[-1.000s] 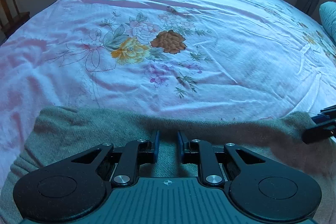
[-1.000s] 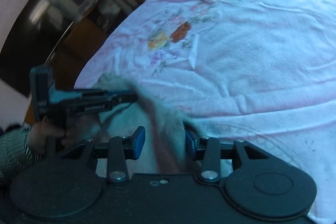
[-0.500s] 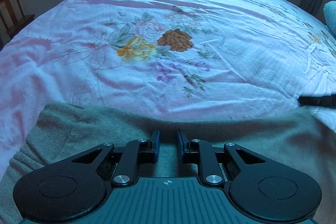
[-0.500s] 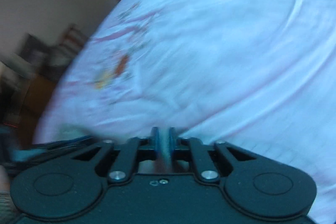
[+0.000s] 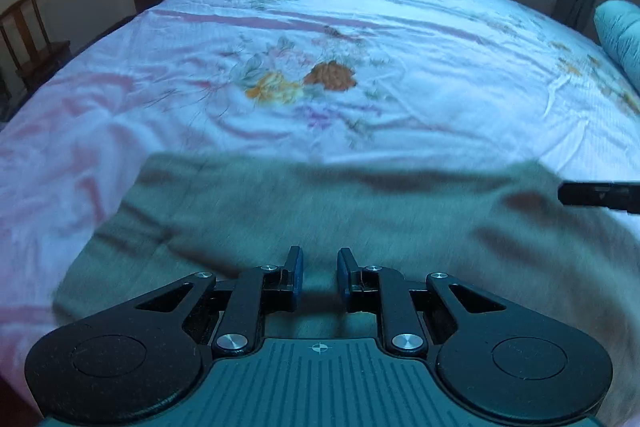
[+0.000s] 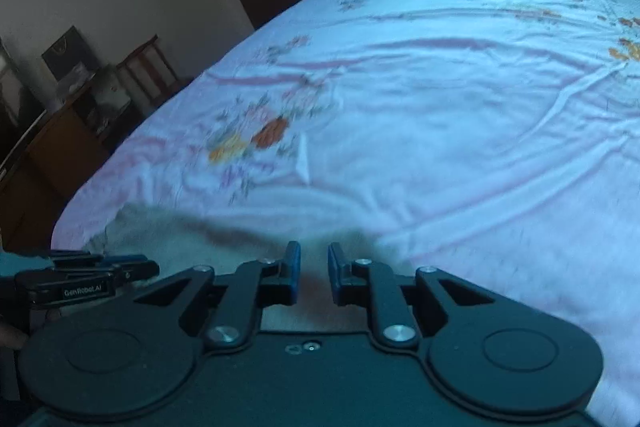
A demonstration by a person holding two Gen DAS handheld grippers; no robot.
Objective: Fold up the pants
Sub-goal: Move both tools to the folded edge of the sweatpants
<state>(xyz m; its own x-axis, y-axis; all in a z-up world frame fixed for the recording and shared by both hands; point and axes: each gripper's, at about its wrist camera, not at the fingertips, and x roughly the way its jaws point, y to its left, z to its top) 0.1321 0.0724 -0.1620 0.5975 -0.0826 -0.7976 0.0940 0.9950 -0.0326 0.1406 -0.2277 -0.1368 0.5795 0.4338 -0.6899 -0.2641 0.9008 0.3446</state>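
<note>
Since a second ago, both grippers had carried the pants (image 5: 320, 211) further up the bedsheet (image 5: 360, 27); left gripper (image 5: 319, 277) pinching the fabric, right gripper (image 6: 314, 273) jaws opening around the fabric.

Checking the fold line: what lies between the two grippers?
The grey pants, stretched from the left gripper to the right gripper; left wrist view.

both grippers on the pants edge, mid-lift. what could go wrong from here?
1. The right gripper has its jaws opening with cloth between them, so that corner of the pants may drop.
2. The left gripper then carries the edge alone, so the fold could land skewed on the bedsheet.
</note>
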